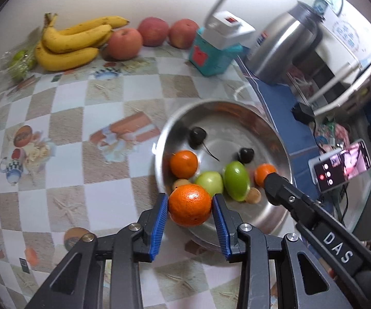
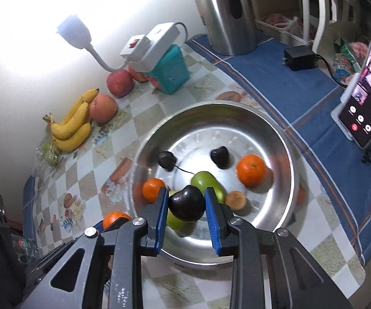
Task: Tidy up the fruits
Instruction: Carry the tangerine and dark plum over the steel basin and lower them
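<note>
So we've got both claws loaded: left gripper (image 1: 190, 206) clamped on a round orange tangerine (image 1: 190, 204), right gripper (image 2: 185, 203) squeezing a dark glossy plum (image 2: 187, 203), both over the near side of the steel bowl (image 2: 286, 154). Looks like the sorting step; next each needs its own spot.

Black gripper (image 1: 190, 203) frames, blue ribbed pads (image 1: 159, 225), silver screws (image 1: 134, 227).
</note>
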A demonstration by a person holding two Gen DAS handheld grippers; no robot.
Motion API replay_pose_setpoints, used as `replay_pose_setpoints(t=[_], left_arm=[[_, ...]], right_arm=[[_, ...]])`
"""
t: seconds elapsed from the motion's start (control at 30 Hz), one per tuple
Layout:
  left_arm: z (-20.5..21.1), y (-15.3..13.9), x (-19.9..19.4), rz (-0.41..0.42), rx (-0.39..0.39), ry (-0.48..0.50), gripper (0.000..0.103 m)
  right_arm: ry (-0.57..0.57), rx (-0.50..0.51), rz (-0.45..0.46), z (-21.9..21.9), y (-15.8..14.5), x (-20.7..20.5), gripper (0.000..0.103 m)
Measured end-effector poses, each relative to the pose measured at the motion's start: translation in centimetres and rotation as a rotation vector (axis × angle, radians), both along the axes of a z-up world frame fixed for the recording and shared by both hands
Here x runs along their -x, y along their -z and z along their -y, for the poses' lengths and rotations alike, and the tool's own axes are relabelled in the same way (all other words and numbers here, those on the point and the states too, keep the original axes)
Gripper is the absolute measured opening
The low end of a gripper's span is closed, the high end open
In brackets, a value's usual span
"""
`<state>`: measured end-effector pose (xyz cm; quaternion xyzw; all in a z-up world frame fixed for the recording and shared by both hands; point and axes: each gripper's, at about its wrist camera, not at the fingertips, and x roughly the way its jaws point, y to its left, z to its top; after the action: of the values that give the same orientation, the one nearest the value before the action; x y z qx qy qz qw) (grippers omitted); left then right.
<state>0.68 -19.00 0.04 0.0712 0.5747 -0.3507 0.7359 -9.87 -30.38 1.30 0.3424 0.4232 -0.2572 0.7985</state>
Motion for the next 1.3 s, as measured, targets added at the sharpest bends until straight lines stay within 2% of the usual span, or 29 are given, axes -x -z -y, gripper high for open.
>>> replay_pose_setpoints(t=[0.4,0.7,1.3], left_arm=[[2.2,1.7,2.0,-0.013,-0.048,0.055,0.038],[2.7,3.0,2.3,-0.023,-0.08,0.053,0.038],[3.0,4.0,2.4,-0.025,-0.112,0.05,0.039]], right_arm=[[0.047,-0.009,-0.018,1.2,1.0,2.3,0.03],[0.072,-0.086,-0.063,1.9,3.9,2.4,0.03],[0.091,-0.134,-0.095,2.1,5.0,2.6,0.03]])
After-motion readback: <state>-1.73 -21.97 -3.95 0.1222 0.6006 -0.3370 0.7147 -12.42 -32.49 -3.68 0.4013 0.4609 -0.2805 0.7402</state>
